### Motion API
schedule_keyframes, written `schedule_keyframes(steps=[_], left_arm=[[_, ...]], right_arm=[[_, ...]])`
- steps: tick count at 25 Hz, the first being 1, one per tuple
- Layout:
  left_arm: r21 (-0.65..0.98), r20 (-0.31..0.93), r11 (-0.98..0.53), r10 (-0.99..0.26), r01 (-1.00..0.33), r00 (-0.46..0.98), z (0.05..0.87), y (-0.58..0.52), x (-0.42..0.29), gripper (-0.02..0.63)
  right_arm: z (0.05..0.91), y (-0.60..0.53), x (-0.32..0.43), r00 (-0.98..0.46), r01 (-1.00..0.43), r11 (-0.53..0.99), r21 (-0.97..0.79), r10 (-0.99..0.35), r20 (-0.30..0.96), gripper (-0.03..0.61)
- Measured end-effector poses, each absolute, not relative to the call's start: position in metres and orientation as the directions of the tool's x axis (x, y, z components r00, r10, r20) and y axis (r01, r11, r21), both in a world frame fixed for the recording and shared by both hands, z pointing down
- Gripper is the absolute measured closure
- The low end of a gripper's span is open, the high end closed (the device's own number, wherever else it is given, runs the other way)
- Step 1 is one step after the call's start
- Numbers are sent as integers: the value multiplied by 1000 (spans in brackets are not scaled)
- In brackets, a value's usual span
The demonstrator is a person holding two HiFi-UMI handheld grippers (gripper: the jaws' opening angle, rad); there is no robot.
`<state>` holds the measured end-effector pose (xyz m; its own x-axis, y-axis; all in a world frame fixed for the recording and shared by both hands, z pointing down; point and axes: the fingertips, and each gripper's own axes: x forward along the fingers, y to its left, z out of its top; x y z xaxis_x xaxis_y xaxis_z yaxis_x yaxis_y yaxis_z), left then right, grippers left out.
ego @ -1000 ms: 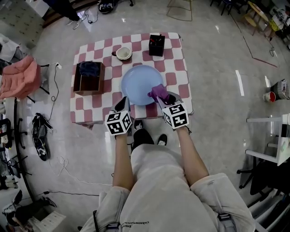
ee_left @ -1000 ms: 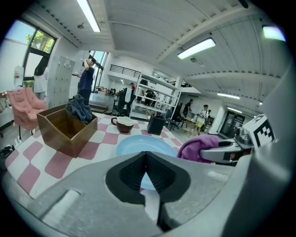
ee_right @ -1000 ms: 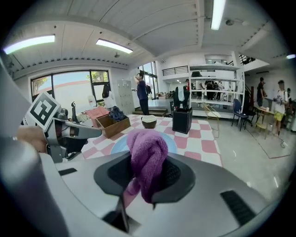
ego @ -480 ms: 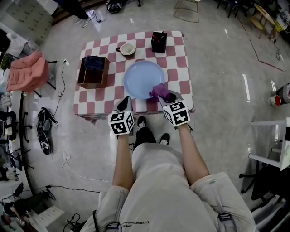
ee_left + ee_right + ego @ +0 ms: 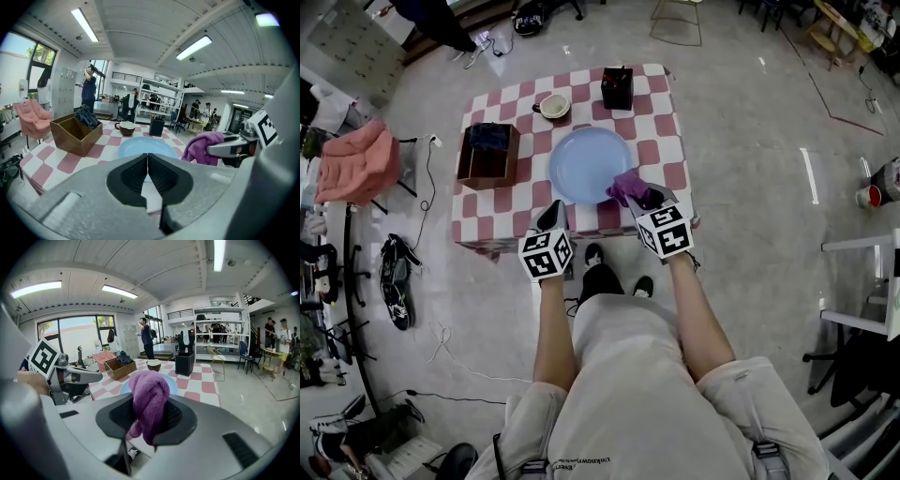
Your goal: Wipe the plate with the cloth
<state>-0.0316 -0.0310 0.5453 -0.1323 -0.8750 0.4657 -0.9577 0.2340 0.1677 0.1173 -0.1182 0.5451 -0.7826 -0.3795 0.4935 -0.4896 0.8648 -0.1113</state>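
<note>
**Desk:** What is seen from the head view, and how many of each thing are counted?

**Caption:** One pale blue plate point(image 5: 589, 165) is seen at the middle of one checked table point(image 5: 670, 141). One purple cloth point(image 5: 625, 187) is held over the plate's near right rim by the right gripper point(image 5: 645, 200). Whether cloth and plate touch cannot be told. The left gripper point(image 5: 551, 215) is held just beside the plate's near left rim. Behind the plate, one wooden box point(image 5: 487, 157), one cup point(image 5: 553, 105) and one black container point(image 5: 617, 88) are counted. Two grippers are counted in all.

**Desk:** And from the left gripper view?

**Caption:** Its jaws are seen pressed together with nothing between them, so the plate is not steadied. A risk is judged here. If the cloth is pushed hard across the plate, the plate could be slid toward the cup or the black container.

**Desk:** And from the right gripper view?

**Caption:** The cloth is seen clamped between the jaws, bunched into a knot, with a loose end hanging below. Only a small pad may be brought to the plate, so patches could be left unwiped. If the grip is slackened, the cloth could be dropped past the table's near edge, which lies close by.
</note>
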Motion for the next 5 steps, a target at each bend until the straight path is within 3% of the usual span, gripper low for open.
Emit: schedule_keyframes(steps=[5], left_arm=[[151, 459, 213, -880, -965, -122, 544, -31, -21, 603]], right_arm=[[548, -116, 123, -780, -494, 862, -116, -380, 498, 460]])
